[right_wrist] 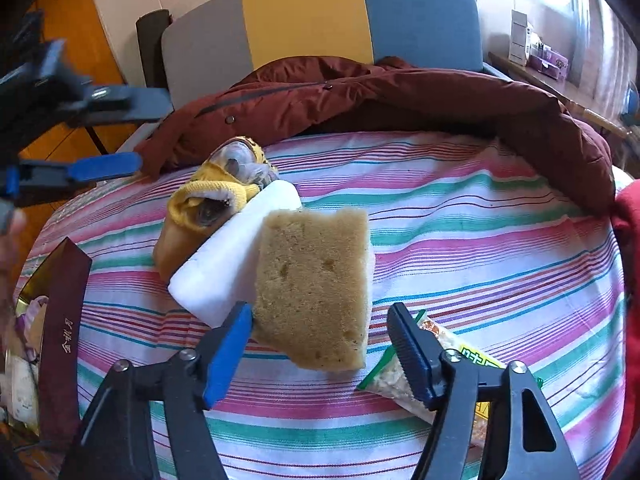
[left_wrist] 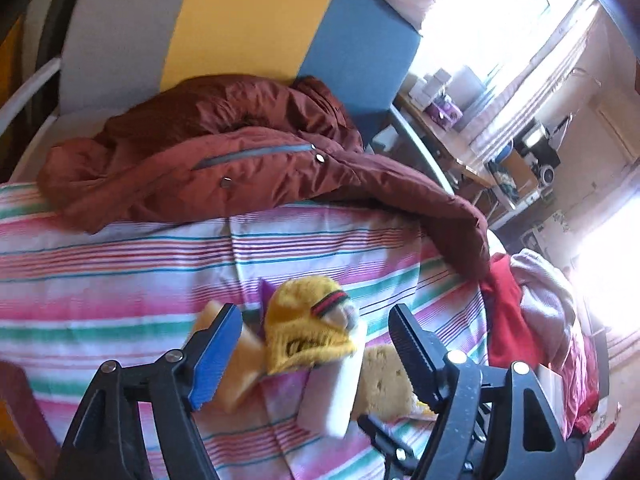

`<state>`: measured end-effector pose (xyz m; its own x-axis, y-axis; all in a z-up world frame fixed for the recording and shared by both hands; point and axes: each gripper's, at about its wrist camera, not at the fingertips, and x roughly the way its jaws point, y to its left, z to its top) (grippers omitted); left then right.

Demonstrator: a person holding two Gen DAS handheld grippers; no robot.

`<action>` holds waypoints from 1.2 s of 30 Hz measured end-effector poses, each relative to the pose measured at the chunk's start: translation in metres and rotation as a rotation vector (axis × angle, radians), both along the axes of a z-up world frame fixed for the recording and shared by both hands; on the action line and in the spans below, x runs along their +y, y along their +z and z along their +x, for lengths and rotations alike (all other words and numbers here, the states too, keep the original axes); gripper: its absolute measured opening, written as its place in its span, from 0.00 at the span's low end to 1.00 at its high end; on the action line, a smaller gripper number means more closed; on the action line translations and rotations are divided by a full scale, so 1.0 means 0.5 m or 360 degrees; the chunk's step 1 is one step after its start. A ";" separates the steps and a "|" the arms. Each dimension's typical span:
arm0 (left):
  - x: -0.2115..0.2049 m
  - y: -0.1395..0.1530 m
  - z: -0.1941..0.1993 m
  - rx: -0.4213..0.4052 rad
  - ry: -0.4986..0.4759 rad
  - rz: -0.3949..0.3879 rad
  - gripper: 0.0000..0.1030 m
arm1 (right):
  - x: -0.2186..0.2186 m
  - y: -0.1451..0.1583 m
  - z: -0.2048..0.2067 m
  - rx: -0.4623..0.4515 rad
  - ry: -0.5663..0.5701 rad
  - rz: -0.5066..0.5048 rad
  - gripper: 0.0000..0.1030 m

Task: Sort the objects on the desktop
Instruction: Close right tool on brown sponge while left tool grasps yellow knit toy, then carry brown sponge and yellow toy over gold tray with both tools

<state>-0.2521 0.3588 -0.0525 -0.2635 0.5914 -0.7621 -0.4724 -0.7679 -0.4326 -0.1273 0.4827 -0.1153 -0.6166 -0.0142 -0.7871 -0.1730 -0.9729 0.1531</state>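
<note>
1. Our right gripper (right_wrist: 320,350) is open and empty over the sponge (right_wrist: 316,284), ready to pick.
2. Our left gripper (left_wrist: 316,340), wide and empty, frames the sock (left_wrist: 308,332).
3. Behind lies a coat (right_wrist: 400,96), set aside.

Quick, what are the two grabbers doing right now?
Left gripper: open, holding nothing.
Right gripper: open, holding nothing; the sponge lies in front.

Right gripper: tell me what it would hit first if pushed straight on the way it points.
Probably the brown sponge. It lies between the open fingers of the right gripper, leaning on a white foam block. Depth is unclear, so the striped cloth could come first.
</note>
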 end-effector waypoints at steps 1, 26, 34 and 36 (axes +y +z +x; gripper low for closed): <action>0.010 -0.006 -0.006 -0.0009 -0.0003 -0.0015 0.77 | -0.001 0.001 -0.001 0.0002 0.0002 0.0007 0.74; -0.040 -0.065 0.011 -0.0172 0.0011 0.0214 0.39 | 0.014 -0.008 -0.005 0.0029 -0.0028 0.0017 0.78; -0.123 -0.007 0.099 -0.0062 0.0012 0.0304 0.39 | 0.012 -0.015 -0.010 0.0025 -0.0031 -0.0012 0.78; -0.132 -0.003 0.132 -0.0039 -0.0012 0.0284 0.39 | 0.012 -0.016 -0.009 0.0024 -0.0031 -0.0026 0.78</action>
<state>-0.1861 0.2927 -0.0541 -0.2409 0.7198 -0.6511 -0.4656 -0.6743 -0.5731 -0.1318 0.4887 -0.1235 -0.6285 -0.0147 -0.7777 -0.1895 -0.9668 0.1715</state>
